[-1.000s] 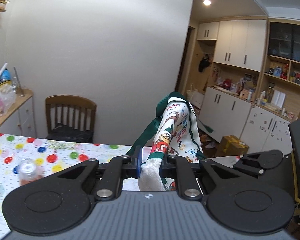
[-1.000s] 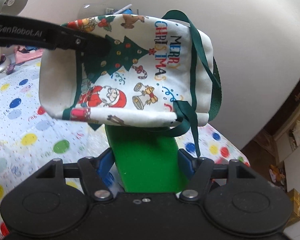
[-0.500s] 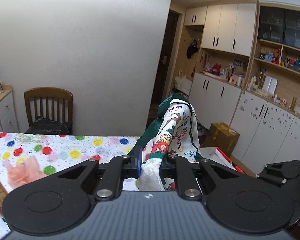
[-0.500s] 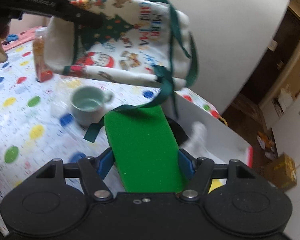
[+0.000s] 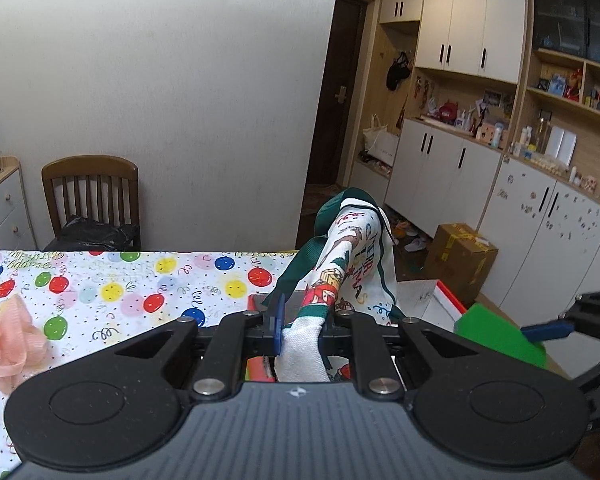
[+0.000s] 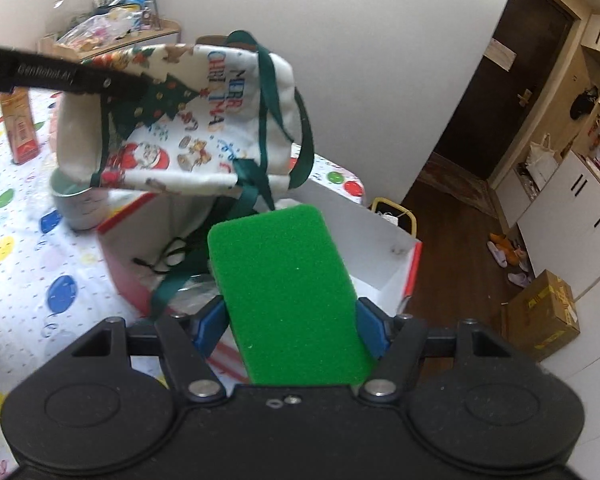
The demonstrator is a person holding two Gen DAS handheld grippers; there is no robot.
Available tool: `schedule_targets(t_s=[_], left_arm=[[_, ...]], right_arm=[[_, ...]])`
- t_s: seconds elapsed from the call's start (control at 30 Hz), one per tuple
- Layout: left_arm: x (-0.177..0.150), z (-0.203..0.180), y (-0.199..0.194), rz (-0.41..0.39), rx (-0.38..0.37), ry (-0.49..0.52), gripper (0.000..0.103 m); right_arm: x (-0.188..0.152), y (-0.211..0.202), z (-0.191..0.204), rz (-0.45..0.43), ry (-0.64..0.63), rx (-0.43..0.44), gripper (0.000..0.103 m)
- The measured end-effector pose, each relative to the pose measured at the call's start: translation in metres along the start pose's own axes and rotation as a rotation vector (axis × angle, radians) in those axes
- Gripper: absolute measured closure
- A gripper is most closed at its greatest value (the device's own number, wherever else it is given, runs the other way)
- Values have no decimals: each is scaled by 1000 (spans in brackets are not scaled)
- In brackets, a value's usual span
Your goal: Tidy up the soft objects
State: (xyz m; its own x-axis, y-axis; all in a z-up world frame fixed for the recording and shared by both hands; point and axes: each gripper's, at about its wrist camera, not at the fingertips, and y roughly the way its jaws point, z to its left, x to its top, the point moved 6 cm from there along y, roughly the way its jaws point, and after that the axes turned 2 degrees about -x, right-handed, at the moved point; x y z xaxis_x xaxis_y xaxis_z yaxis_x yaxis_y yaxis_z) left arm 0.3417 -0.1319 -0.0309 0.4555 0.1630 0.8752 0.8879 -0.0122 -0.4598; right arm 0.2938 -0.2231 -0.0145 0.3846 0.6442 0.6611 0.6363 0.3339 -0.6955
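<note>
My left gripper is shut on a white Christmas cloth bag with green ribbon handles and holds it in the air. The bag hangs over a red-and-white box in the right wrist view. My right gripper is shut on a green sponge, held above the box's open top. The sponge also shows at the right of the left wrist view. A pink mesh puff lies on the balloon-print tablecloth.
A pale cup stands left of the box. A tall orange carton stands further left. A wooden chair is behind the table. A cardboard box sits on the floor by white cabinets.
Both grippers have swung to the right over the table's end. The bag and the sponge now hang above the red-and-white box. Both grips stay the same.
</note>
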Motion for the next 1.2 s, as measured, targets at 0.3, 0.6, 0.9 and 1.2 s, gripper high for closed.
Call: schedule_targets(t_s=[0.3, 0.6, 0.9, 1.2], left_arm=[[-14, -23, 50, 72, 82, 41, 89], [-33, -46, 82, 165, 83, 76, 89], [-55, -60, 99, 265, 86, 102, 89], [-73, -62, 107, 349, 85, 94, 89]], right_arm=[[5, 36, -33, 40, 55, 3, 35], [5, 64, -39, 72, 94, 17, 35], [8, 83, -35, 88, 78, 15, 34], [1, 86, -33, 96, 62, 36, 29]])
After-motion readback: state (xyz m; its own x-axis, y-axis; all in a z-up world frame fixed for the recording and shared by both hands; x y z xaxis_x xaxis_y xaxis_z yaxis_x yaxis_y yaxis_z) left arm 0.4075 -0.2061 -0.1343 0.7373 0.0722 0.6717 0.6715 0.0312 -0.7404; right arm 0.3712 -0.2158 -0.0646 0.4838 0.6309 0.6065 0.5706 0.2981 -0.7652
